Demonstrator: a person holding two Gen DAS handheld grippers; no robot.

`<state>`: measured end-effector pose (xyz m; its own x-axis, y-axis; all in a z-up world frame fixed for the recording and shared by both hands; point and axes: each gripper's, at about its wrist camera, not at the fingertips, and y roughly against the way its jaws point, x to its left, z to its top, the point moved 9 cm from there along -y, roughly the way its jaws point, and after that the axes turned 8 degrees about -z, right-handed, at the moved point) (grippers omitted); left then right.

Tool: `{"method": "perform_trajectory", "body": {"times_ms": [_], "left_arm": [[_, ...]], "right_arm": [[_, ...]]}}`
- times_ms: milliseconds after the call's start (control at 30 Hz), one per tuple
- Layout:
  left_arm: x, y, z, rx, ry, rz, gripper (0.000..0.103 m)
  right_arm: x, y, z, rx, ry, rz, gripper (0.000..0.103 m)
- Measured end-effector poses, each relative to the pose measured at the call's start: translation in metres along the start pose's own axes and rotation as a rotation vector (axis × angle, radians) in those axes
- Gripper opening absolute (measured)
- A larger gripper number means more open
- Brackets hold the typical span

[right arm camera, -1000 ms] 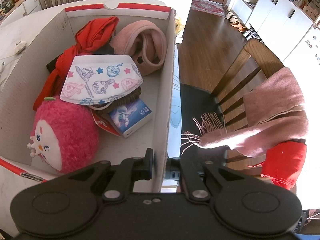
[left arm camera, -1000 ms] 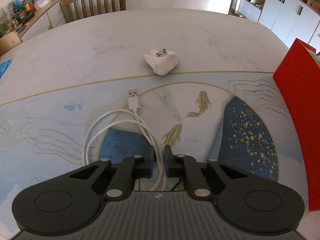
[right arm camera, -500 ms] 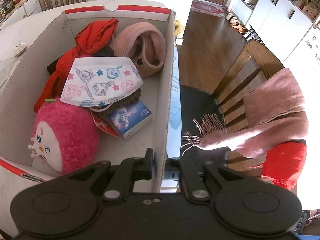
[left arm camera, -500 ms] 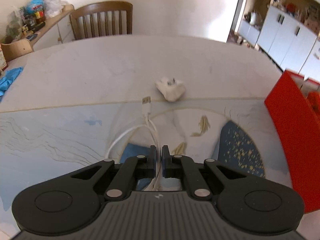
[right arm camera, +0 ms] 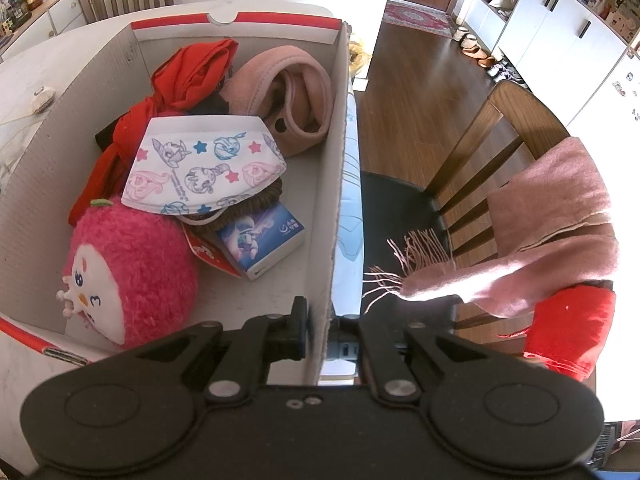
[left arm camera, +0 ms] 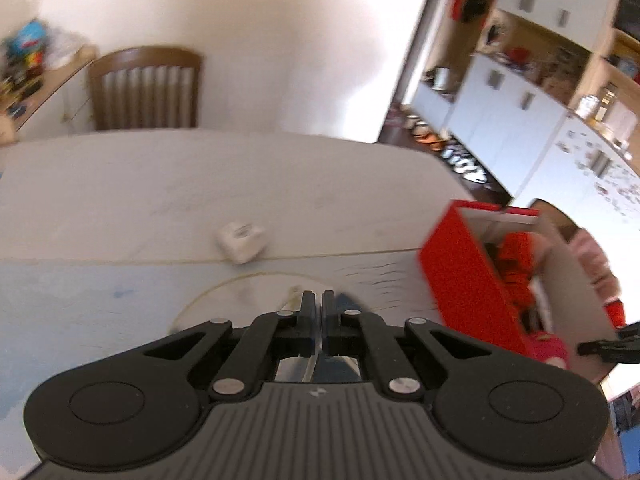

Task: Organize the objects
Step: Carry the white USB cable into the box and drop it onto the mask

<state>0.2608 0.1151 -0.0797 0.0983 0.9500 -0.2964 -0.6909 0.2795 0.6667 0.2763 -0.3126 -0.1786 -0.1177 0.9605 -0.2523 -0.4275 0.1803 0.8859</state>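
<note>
A matt cardboard box point(right arm camera: 328, 184) holds a fuzzy plush toy point(right arm camera: 132, 272) and a glossy paper packet point(right arm camera: 260, 240).

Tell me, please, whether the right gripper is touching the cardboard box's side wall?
Touching. The right wrist view shows the right gripper closed on the box wall, one finger inside the box and the other outside, both against the cardboard.

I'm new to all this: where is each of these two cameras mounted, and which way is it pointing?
Left wrist view: sits on the left hand-held gripper, looking forward across the table toward a small white object, a chair and the wall; its own closed fingers show, pinching a thin white cable.
Right wrist view: sits on the right hand-held gripper, looking steeply down into the box; its fingers clamp the box wall.
Shared: the red-and-white box, the small white object and the table.
</note>
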Motion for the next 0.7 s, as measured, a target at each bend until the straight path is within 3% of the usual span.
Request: {"method": "perform_trajectory", "body": {"times_ms": [167,433,700], "left_arm": [[-0.023,0.0,0.006,0.005,-0.016,-0.066,0.001],[-0.046,0.003,-0.006,0.02,-0.037,-0.108,0.002],[-0.103,0.038,0.037,-0.065,-0.147,-0.228,0.002]], "right_arm": [[0.0,0.0,0.0,-0.001,-0.001,0.002,0.006],[0.002,0.0,0.0,-0.003,-0.001,0.005,0.006],[0.002,-0.001,0.0,-0.005,0.004,0.006,0.006]]}}
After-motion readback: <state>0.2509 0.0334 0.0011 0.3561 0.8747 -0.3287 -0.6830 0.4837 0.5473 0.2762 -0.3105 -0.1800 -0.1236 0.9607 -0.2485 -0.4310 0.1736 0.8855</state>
